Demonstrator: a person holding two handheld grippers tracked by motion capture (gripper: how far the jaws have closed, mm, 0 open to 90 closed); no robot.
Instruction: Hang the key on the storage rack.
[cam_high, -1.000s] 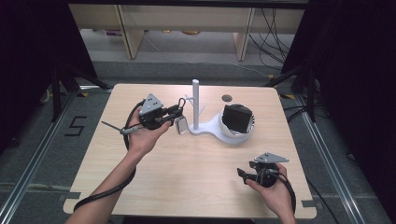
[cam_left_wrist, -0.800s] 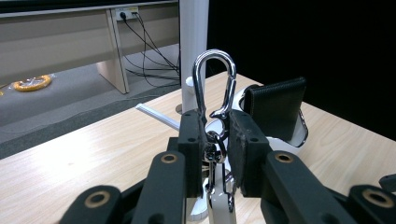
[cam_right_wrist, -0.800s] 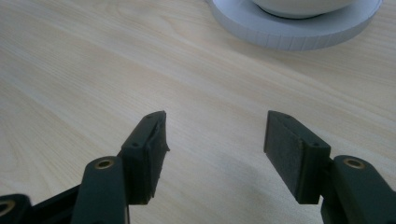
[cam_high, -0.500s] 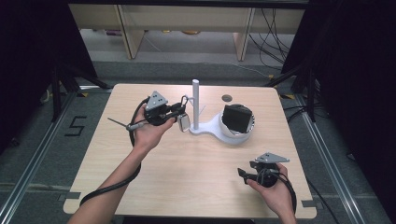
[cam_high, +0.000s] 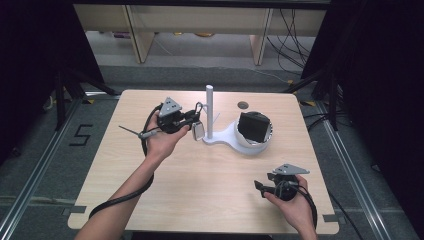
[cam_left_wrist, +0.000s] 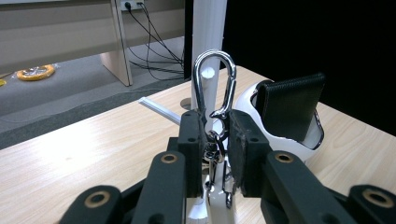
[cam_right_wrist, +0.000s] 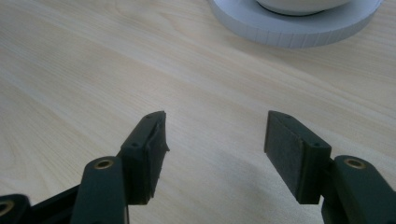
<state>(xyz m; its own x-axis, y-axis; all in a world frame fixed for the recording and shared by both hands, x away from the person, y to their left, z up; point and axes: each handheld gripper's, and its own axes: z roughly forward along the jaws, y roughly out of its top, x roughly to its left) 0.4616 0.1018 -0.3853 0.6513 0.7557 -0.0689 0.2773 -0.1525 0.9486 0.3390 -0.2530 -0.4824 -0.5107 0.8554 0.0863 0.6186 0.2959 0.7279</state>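
— High view first, starting from the left: what is the left claw (cam_high: 196, 125) doing?

— A hand (cam_high: 162, 140) is holding it over the tabletop (cam_high: 200, 180), toward the far edge and left of the middle. Its jaws are pressing together on a silver carabiner clip (cam_high: 198, 107), and a small silvery tag (cam_high: 198, 131) is hanging just below the clip.

— Is the left gripper view showing that grip more closely?

— Yes. The left claw (cam_left_wrist: 216, 140) is squeezing the lower part of the carabiner clip (cam_left_wrist: 214, 84), where a cluster of small metal rings is sitting between the pads. The clip's loop is standing upright above the jaws, right in front of a white post (cam_left_wrist: 208, 28). I cannot tell whether clip and post are touching.

— And moving right?

— The white post (cam_high: 210, 112) is rising from a white stand (cam_high: 225, 137) near the middle of the far edge. The stand is widening into a white bowl (cam_high: 260, 145), and a black wallet-like thing (cam_high: 254, 126) is leaning inside that bowl. Behind it, close to the far edge, a small round hole (cam_high: 243, 105) is showing in the wood.

— And the right side?

— The right claw (cam_high: 260, 187) is resting in a hand (cam_high: 295, 210) near the tabletop's near right corner, well apart from the stand. In the right gripper view the right claw (cam_right_wrist: 215, 140) is gaping wide, with bare wood between its pads, and the stand's round white base (cam_right_wrist: 299, 25) is lying farther off.
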